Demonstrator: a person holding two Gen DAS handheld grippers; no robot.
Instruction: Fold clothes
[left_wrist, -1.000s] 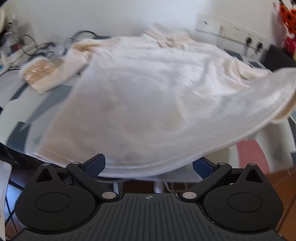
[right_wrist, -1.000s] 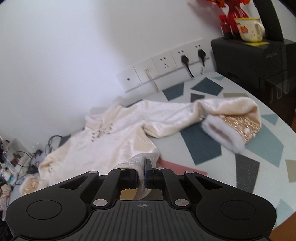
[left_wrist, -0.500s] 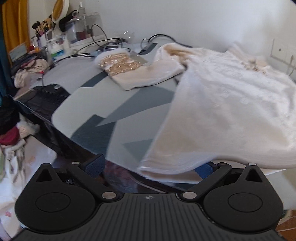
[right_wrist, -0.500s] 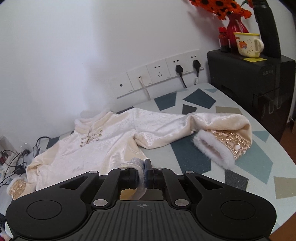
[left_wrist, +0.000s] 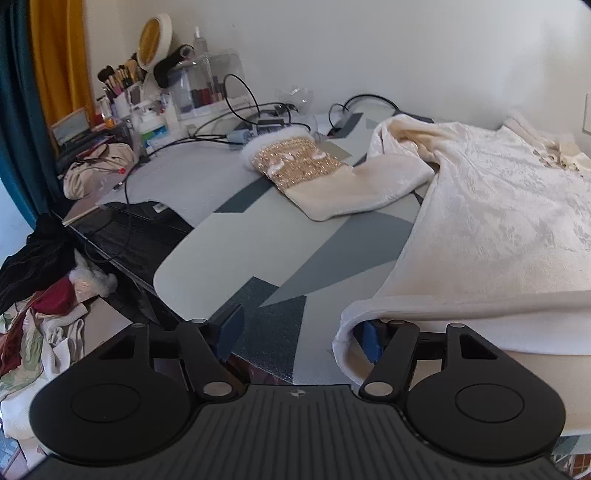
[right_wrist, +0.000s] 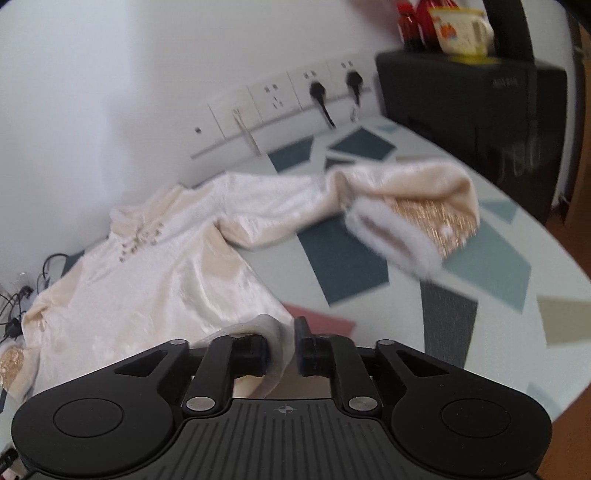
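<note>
Left wrist view: a cream robe (left_wrist: 498, 221) lies spread on a bench (left_wrist: 236, 254) patterned with grey and teal shards, against a white wall.
Its plush brocade hem hangs over the near edge; fur-trimmed, gold-sequinned cuffs (left_wrist: 295, 162) lie toward both ends. Left claw (left_wrist: 299, 332) is closing, its right finger under the hem corner, not yet pinching. Right claw (right_wrist: 282, 350) is opening, a hem fold loose between its pads. Cosmetics (left_wrist: 159, 92) and cables crowd the far left corner.

Plush cream garment (left_wrist: 498, 221), seemingly fur-trimmed cuff (left_wrist: 295, 162)
</note>
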